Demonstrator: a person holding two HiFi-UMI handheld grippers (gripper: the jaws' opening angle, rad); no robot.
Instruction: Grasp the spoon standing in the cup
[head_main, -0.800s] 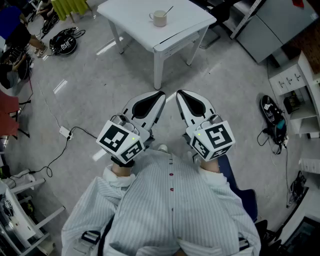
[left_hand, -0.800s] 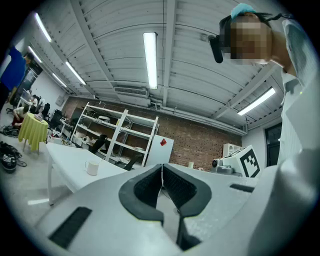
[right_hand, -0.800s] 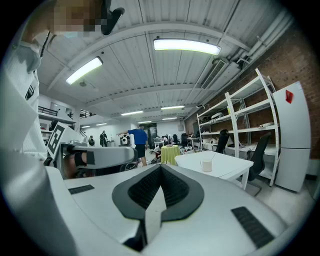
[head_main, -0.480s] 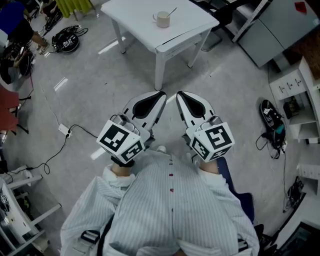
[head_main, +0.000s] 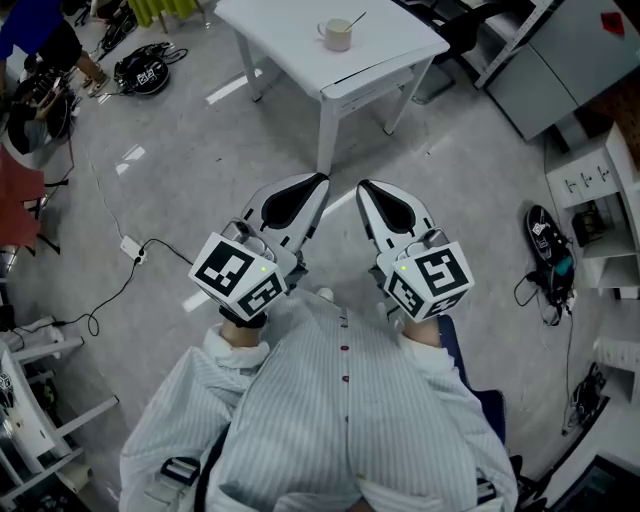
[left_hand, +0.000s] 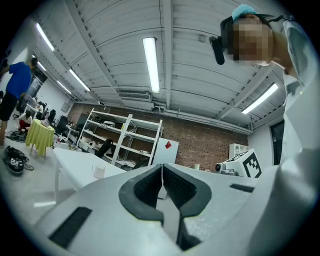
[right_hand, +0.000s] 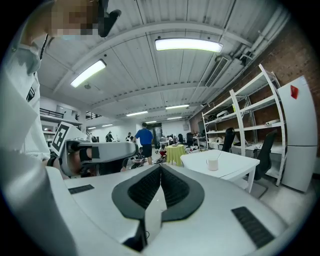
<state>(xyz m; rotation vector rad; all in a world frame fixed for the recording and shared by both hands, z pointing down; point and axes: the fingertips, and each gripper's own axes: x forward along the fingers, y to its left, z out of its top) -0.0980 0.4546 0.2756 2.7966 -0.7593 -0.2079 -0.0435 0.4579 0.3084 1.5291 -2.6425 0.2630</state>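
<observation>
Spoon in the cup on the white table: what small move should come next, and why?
Probably step toward the table: the cup and spoon stand far ahead, while the left gripper and right gripper sit shut and empty near the chest.

surface: we see a white table (head_main: 285, 22) standing on the grey floor (head_main: 190, 160) | on table: we count one cup (head_main: 339, 36), upright, towards the far side | on floor: we note a white power strip (head_main: 130, 245) left of us, well apart from the table legs
</observation>
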